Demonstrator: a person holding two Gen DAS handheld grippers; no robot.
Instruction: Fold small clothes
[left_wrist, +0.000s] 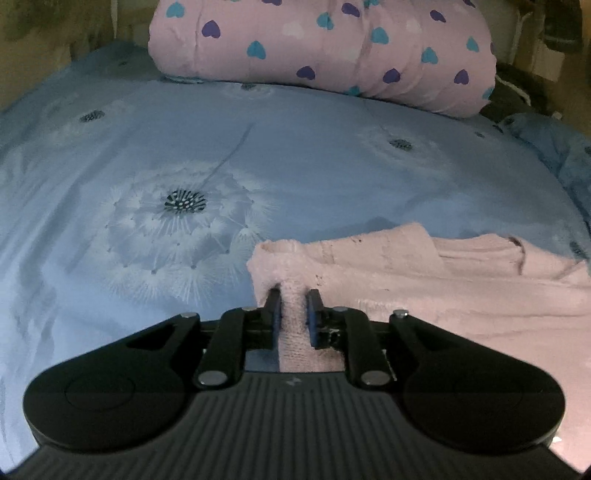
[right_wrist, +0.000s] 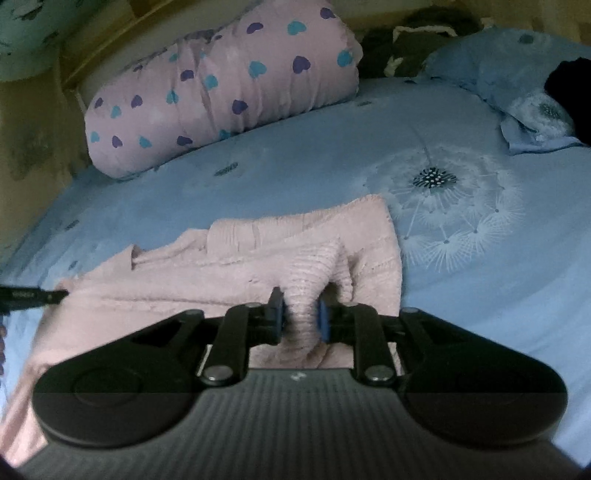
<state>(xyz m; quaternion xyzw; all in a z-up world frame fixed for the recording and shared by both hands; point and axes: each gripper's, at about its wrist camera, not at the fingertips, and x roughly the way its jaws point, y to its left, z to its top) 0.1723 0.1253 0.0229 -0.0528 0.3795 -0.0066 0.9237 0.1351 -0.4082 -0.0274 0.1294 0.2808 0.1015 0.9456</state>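
Pink knit top (right_wrist: 229, 258) lying crumpled on bed (left_wrist: 314, 155). Left claw (left_wrist: 293, 308) clamped on pinch of its near edge, right claw (right_wrist: 301, 314) same on other side. Soft, light, stretchy, probably sags mid-span; grab at hem corners, lift together.

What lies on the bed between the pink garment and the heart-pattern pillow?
Nothing: in both wrist views only bare blue dandelion-print bedsheet lies between the pink garment and the heart-pattern pillow.
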